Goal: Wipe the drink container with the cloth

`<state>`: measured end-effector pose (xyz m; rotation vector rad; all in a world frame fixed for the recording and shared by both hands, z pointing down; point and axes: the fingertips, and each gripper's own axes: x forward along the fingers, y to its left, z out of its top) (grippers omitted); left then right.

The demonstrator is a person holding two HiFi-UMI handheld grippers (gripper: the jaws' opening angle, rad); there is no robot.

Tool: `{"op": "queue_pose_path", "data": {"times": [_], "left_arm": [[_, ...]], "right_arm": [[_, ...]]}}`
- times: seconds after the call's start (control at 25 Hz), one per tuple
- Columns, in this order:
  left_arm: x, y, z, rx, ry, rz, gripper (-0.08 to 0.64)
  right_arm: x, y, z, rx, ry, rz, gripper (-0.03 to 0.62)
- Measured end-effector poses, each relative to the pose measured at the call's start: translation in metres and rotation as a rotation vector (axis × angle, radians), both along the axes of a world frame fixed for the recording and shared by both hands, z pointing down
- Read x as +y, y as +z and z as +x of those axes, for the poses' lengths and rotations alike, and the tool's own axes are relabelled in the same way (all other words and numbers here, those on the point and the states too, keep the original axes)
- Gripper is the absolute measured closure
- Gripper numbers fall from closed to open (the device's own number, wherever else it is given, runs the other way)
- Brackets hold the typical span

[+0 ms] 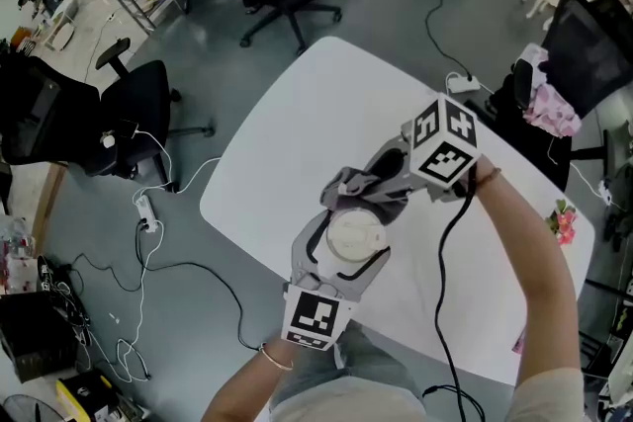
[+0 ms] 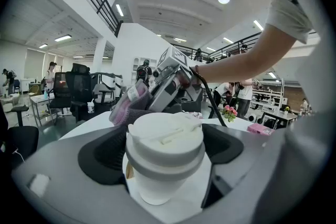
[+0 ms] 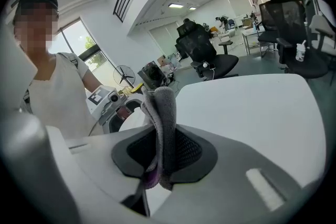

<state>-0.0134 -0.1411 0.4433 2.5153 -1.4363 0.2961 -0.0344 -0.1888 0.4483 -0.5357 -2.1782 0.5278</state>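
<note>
The left gripper [image 1: 334,260] clamps a white lidded cup [image 1: 354,234]. The right gripper [image 1: 384,185] pinches a grey cloth [image 3: 164,128] just beside the lid.

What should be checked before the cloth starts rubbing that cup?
1. Cup held: the left hand-held gripper has its jaws closed on both sides of the white cup. Ok.
2. Cloth held: the right hand-held gripper pinches the grey cloth, with a fold standing up past the jaws. Ok.
3. Lid seated on the cup. Ok.
4. Cup upright, seen top-on from the head view. Ok.
5. Cloth touching the cup: it sits right at the lid's far edge, but contact does not show. Cannot tell.
</note>
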Motion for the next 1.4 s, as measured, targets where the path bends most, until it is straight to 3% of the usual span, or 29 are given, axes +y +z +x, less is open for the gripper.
{"op": "queue_pose_path", "data": {"times": [0.92, 1.24, 1.4], "left_arm": [[0.001, -0.002, -0.002, 0.02, 0.01, -0.002, 0.109], [0.001, -0.002, -0.001, 0.021, 0.015, 0.003, 0.109], [0.002, -0.003, -0.002, 0.054, -0.013, -0.032, 0.109]], "right_arm": [[0.007, 0.062, -0.011, 0.123, 0.003, -0.02, 0.521], [0.006, 0.087, -0.007, 0.136, 0.069, -0.033, 0.52], [0.006, 0.098, -0.006, 0.15, 0.103, -0.018, 0.52]]}}
